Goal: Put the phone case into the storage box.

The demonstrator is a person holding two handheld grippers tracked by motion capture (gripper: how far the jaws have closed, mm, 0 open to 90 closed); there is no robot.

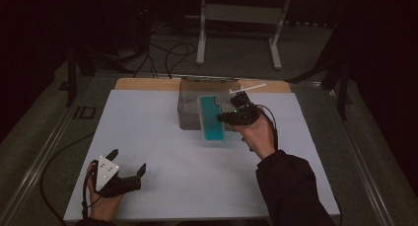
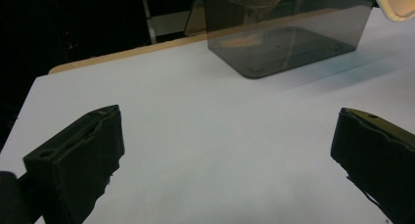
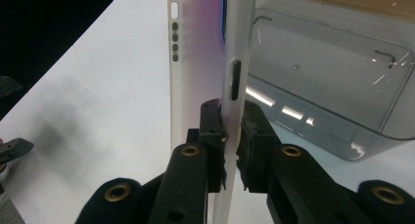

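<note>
Right now the right gripper [image 1: 227, 116] has its jaws pinched tight on the edge of a phone case [image 1: 212, 120]. Seen from the high view, the case is teal on its flat face and is held tilted up off the white counter [image 1: 162, 152], at about 12 o'clock from the middle of the counter. It sits just in front of a see-through grey box [image 1: 190, 100], and its top part covers part of the box's front. In the right gripper view the right gripper [image 3: 234, 136] has only a thin gap between its jaws, and the white rim of the phone case [image 3: 198, 48] fills that gap. A long slot in the rim shows just above the jaws, and small round holes show on the other rim. The grey box [image 3: 333, 77] lies behind the case at about 2 o'clock in that view. The left gripper [image 1: 129, 163] rests near the counter's edge at about 7 o'clock, well apart from the case and the box. Its jaws are spread wide and hold nothing. In the left gripper view the left gripper [image 2: 227, 150] has bare white counter [image 2: 215, 136] between its jaws, and the grey box [image 2: 288, 33] stands far off at about 1 o'clock.
</note>
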